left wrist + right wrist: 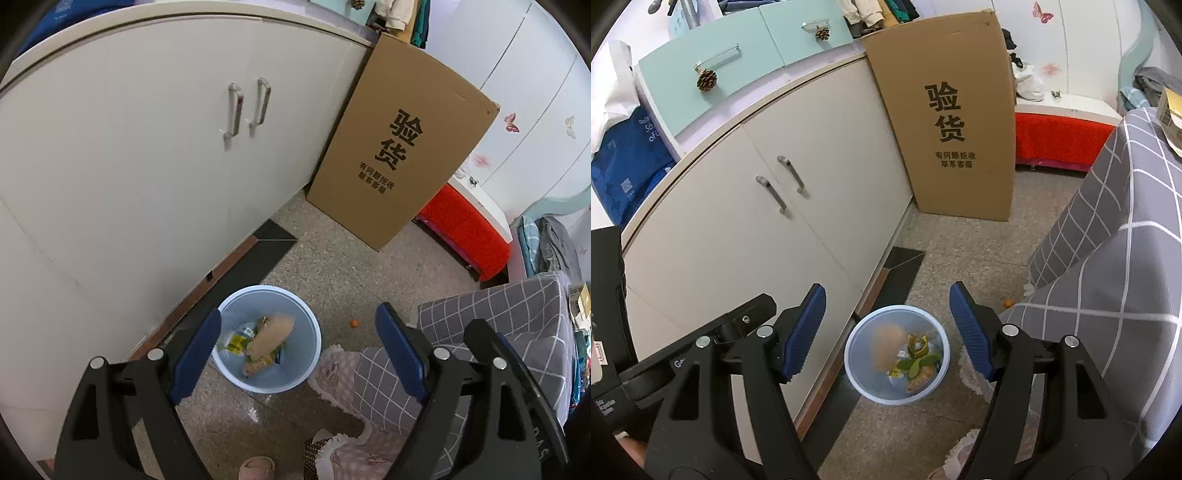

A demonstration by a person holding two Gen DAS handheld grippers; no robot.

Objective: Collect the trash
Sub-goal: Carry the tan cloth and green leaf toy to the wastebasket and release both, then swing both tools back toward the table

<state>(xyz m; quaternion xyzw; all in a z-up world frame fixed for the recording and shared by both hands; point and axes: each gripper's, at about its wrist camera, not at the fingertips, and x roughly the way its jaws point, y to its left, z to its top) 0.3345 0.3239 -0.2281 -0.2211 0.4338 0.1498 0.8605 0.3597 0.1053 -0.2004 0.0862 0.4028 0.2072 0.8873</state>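
Observation:
A light blue trash bin (310,354) stands on the speckled floor beside the white cabinet; it also shows in the right wrist view (857,354). Inside lie a tan paper bag (273,334), wrappers and green scraps (918,362). A small orange piece (354,323) lies on the floor right of the bin; it shows by the grey cloth in the right wrist view (1008,303). My left gripper (297,350) is open and empty, held above the bin. My right gripper (888,328) is open and empty, also above the bin.
A white cabinet with two handles (147,166) runs along the left. A tall cardboard box (399,140) leans at its far end, a red stool (469,236) beyond it. Grey checked cloth furniture (1108,258) and pink slippers (354,376) are on the right.

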